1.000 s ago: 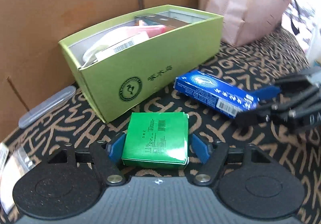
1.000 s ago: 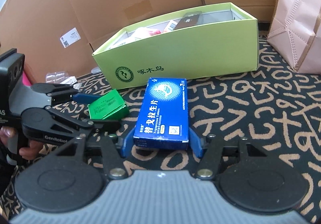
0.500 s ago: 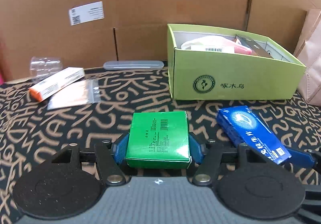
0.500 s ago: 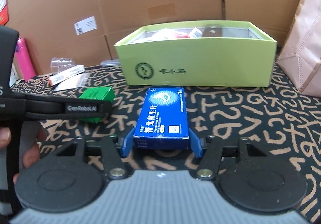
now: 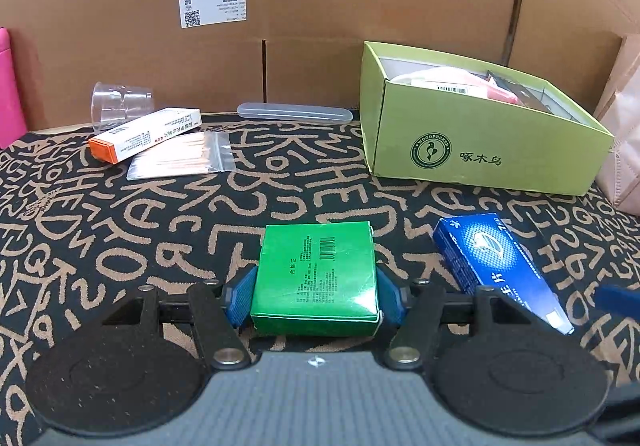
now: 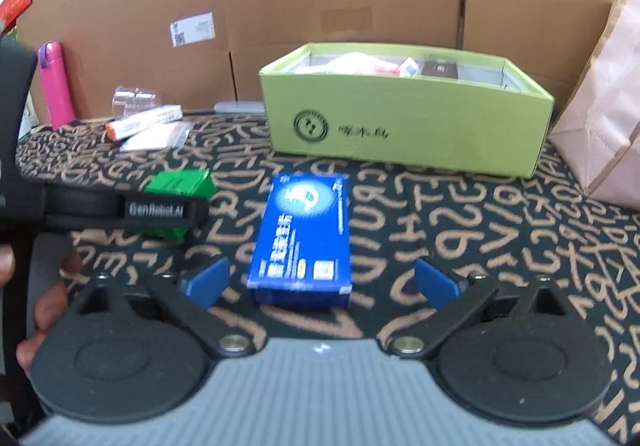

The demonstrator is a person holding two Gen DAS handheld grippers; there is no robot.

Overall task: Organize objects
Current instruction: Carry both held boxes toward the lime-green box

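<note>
Patterned black-and-tan counter: green cardboard box [image 5: 316, 278] is clamped in left gripper [image 5: 314, 296]; blue carton [image 6: 302, 236] lies released between right gripper [image 6: 320, 282] jaws, just opened wide. Next, judged: regrasping, transfer toward lime-green open box [image 6: 408, 126].

The support surface is a black cloth [image 5: 168, 230] patterned with tan letters. The lime-green open box [image 5: 476, 142] rests on it. Left of that box lie a clear case [image 5: 294, 112], a zip bag [image 5: 180, 161], an orange-ended carton [image 5: 144, 134] and a clear cup [image 5: 120, 104]; the blue box [image 6: 302, 238] lies in front.

Makeshift home tabletop [image 5: 120, 214], cardboard backdrop [image 5: 320, 6]
</note>
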